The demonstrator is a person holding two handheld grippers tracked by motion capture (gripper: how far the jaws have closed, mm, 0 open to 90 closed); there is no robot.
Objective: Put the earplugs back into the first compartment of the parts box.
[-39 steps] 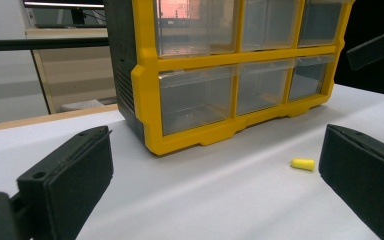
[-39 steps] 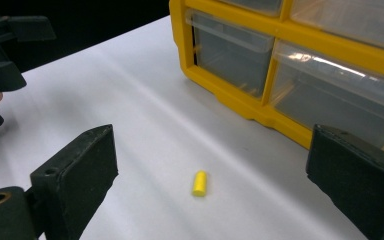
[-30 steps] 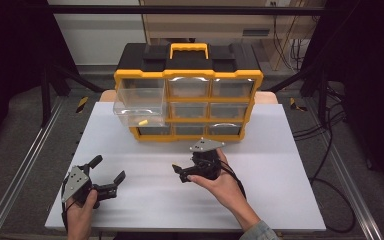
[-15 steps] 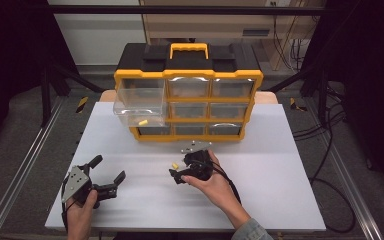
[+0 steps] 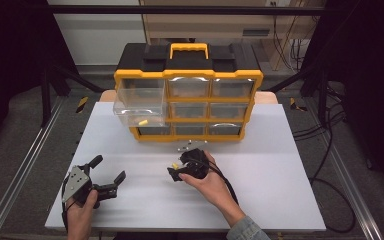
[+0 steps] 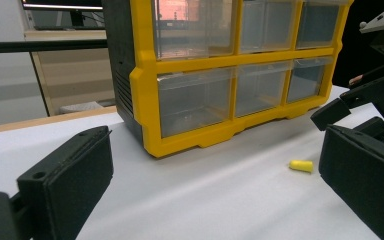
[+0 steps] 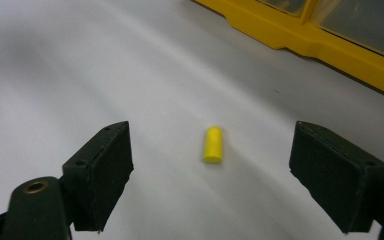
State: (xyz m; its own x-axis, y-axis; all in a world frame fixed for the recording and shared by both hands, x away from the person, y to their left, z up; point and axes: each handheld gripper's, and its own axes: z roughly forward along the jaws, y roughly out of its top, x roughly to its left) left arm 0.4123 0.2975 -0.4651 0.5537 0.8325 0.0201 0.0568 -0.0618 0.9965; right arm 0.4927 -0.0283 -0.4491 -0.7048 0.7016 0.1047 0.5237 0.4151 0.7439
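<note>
Yellow earplug [image 7: 213,144] on table [image 5: 280,165] | right gripper [image 7: 210,170] fingers closing, apart around it | left gripper [image 5: 105,175] fingers wide

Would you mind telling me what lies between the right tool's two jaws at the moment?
A small yellow earplug lies on the white table between the right tool's open jaws, touching neither, as the right gripper view shows.

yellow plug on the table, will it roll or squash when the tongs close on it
The yellow plug lies on its side on the smooth table and looks round-bodied, so a nudge would probably roll it. It looks small and likely light. With the right tongs open either side, an even squeeze should hold; its softness can't be judged.
</note>
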